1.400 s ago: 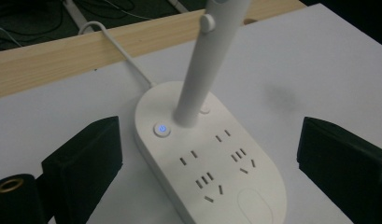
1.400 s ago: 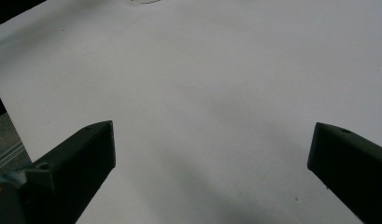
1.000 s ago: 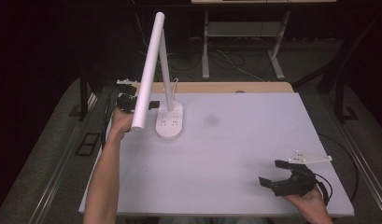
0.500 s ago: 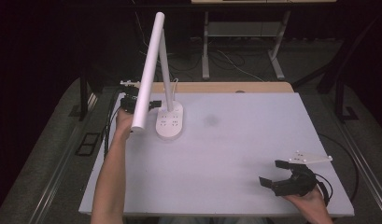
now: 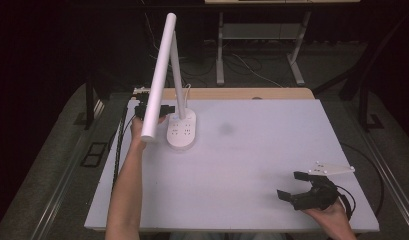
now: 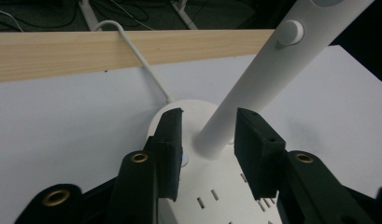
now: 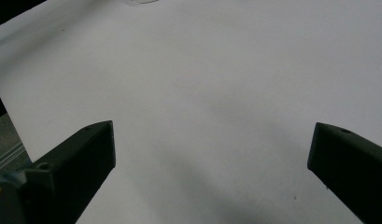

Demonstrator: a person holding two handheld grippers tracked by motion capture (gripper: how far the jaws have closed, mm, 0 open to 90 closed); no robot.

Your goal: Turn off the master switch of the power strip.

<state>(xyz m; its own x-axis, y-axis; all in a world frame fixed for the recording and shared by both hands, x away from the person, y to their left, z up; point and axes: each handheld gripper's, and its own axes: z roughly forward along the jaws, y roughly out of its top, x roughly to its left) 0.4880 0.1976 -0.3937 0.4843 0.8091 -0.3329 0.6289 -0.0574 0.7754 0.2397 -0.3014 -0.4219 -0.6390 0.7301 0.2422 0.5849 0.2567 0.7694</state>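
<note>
Two grippers were at the white table (image 5: 242, 165), well apart from each other. In the high view the left gripper (image 5: 148, 111) sat at about ten o'clock on the tabletop, partly hidden behind the lamp's long white head (image 5: 158, 75), with the person's left forearm (image 5: 126, 190) reaching up to it from the near edge. The white desk lamp (image 5: 180, 131) stood on its oval base right beside that gripper, at the table's far left, its upright post (image 6: 254, 88) rising from the base and a white cord (image 6: 142, 60) running off toward twelve o'clock over the wooden strip (image 6: 62, 53) along the far edge. In the left gripper view the left gripper (image 6: 207, 133) had its jaws on either side of the foot of the post; they had just been closing, and a gap showed on each side, so the pads were not yet pressing on it. The right gripper (image 5: 295, 186) rested at about five o'clock in the person's right hand (image 5: 328, 212), jaws spread wide over bare tabletop with nothing between them.
</note>
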